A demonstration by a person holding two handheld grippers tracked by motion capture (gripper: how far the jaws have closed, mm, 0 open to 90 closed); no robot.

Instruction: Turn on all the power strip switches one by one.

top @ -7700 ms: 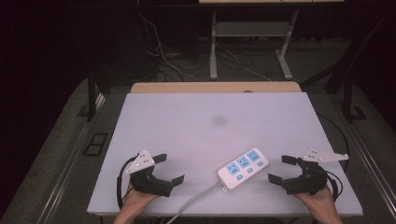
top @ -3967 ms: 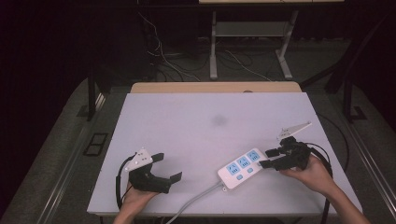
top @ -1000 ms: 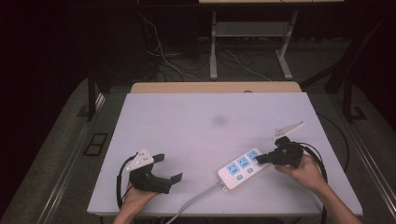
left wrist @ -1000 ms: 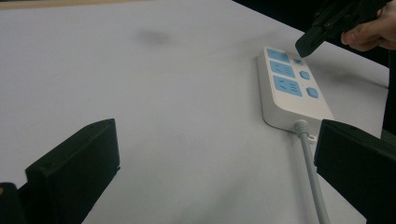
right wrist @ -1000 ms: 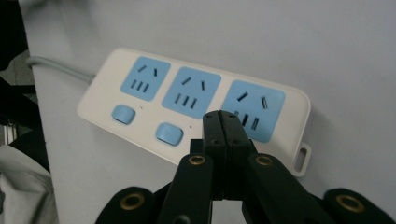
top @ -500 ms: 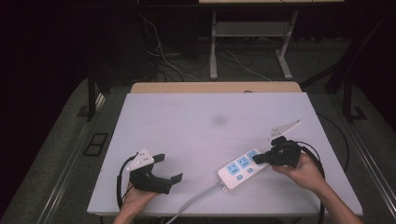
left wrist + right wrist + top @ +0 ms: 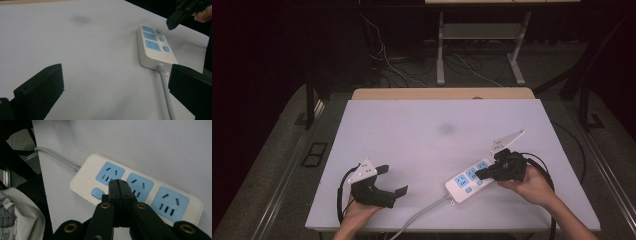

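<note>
A white power strip (image 7: 469, 179) with three blue sockets and blue buttons lies at the table's front right, and its grey cable (image 7: 417, 220) runs off the front edge. My right gripper (image 7: 478, 174) is shut with nothing between its jaws. It hangs tilted over the strip (image 7: 85, 177), tips (image 7: 118, 185) above the buttons between two sockets. From the left gripper view the right gripper (image 7: 175, 20) hangs just above the strip (image 7: 152, 47), apart from it. My left gripper (image 7: 393, 180) rests open at the front left, jaws wide (image 7: 116, 82) and empty, facing the strip.
The white table (image 7: 412, 130) has a faint grey smudge (image 7: 446, 130) near its middle. A wooden board (image 7: 442, 93) borders its far edge, with table legs and loose cables on the floor beyond. A pale cloth-like thing (image 7: 20, 215) lies below the table's edge.
My right gripper has shifted a little left along the power strip and risen slightly, still shut. The left gripper and the strip have not moved.
</note>
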